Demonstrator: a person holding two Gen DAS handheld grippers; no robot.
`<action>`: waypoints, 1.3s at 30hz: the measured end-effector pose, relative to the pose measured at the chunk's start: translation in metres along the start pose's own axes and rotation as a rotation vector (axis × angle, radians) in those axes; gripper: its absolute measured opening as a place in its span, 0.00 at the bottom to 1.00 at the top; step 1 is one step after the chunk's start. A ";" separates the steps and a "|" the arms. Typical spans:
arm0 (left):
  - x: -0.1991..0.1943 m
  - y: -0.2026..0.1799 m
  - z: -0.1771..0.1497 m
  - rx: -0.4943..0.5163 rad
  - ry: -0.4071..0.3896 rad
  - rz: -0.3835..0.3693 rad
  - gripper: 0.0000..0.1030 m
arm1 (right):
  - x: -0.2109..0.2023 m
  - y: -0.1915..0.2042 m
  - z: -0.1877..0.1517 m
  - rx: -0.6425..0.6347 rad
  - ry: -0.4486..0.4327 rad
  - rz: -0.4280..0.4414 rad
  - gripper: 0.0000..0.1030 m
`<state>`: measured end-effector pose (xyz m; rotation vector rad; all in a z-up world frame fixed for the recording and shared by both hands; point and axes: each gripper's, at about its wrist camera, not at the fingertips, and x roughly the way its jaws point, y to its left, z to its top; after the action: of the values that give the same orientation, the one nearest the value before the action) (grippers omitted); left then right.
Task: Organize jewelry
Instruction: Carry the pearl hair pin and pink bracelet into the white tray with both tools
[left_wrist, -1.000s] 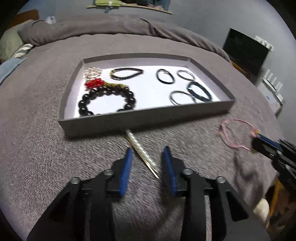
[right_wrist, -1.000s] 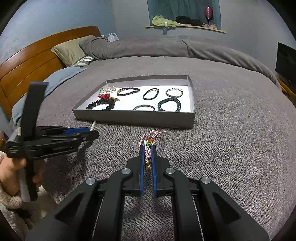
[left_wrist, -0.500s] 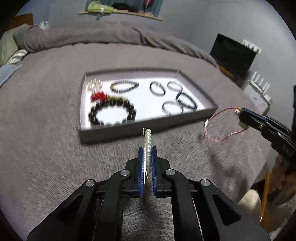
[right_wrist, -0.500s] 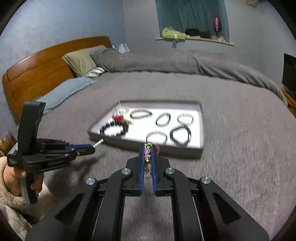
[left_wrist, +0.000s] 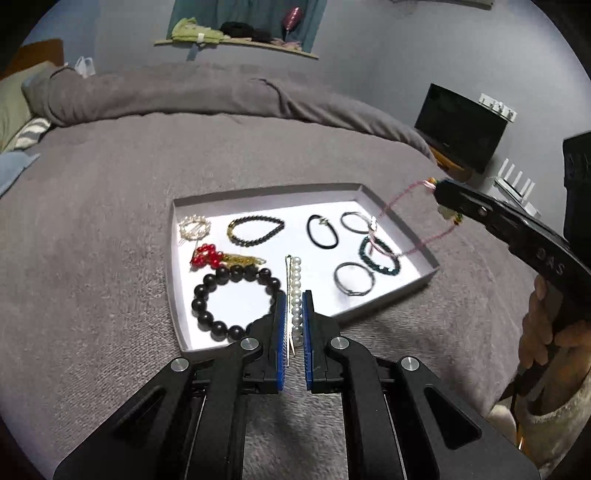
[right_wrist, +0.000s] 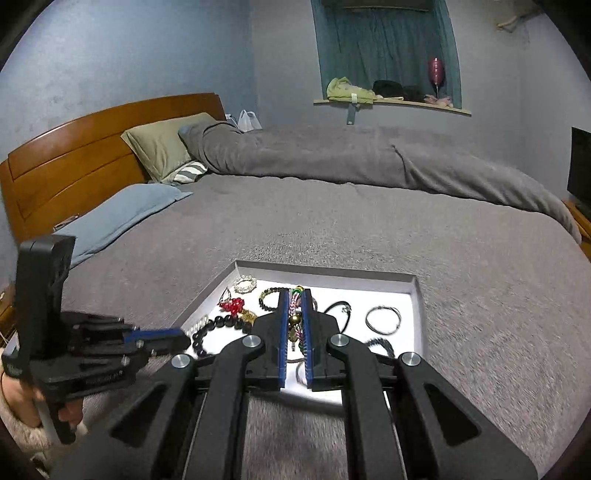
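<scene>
My left gripper (left_wrist: 294, 299) is shut on a white pearl hair clip (left_wrist: 295, 284) and holds it above the near side of the grey jewelry tray (left_wrist: 402, 229). My right gripper (right_wrist: 295, 299) is shut on the beaded clasp of a pink cord bracelet (right_wrist: 294, 314), held over the tray (right_wrist: 417, 295). In the left wrist view the right gripper (left_wrist: 443, 195) hangs at the tray's right edge with the pink loop (left_wrist: 399, 221) dangling over it. The left gripper also shows in the right wrist view (right_wrist: 177, 336).
The tray lies on a grey bedspread (left_wrist: 110, 184) and holds a black bead bracelet (left_wrist: 232, 299), a red bead piece (left_wrist: 207, 254), a pearl ring (left_wrist: 194, 227) and several thin bracelets (left_wrist: 321, 230). Pillows (right_wrist: 162, 144) and a wooden headboard (right_wrist: 74, 155) lie at the far left.
Both grippers rose from the bedspread and moved forward over the tray. The left one closed on the pearl clip and lifted it. The right one carried the pink bracelet up.
</scene>
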<state>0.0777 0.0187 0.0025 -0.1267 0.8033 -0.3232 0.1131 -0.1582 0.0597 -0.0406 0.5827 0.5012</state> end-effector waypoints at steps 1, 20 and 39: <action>0.004 0.003 0.000 -0.006 0.008 0.004 0.08 | 0.007 0.001 0.001 0.000 0.007 0.002 0.06; 0.073 -0.004 0.018 0.027 0.158 -0.100 0.08 | 0.122 -0.017 -0.008 0.129 0.223 0.068 0.07; 0.097 -0.011 0.018 0.036 0.198 -0.068 0.09 | 0.126 -0.025 -0.023 0.143 0.289 0.042 0.23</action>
<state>0.1514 -0.0242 -0.0493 -0.0896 0.9898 -0.4191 0.2032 -0.1291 -0.0295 0.0365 0.9029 0.4970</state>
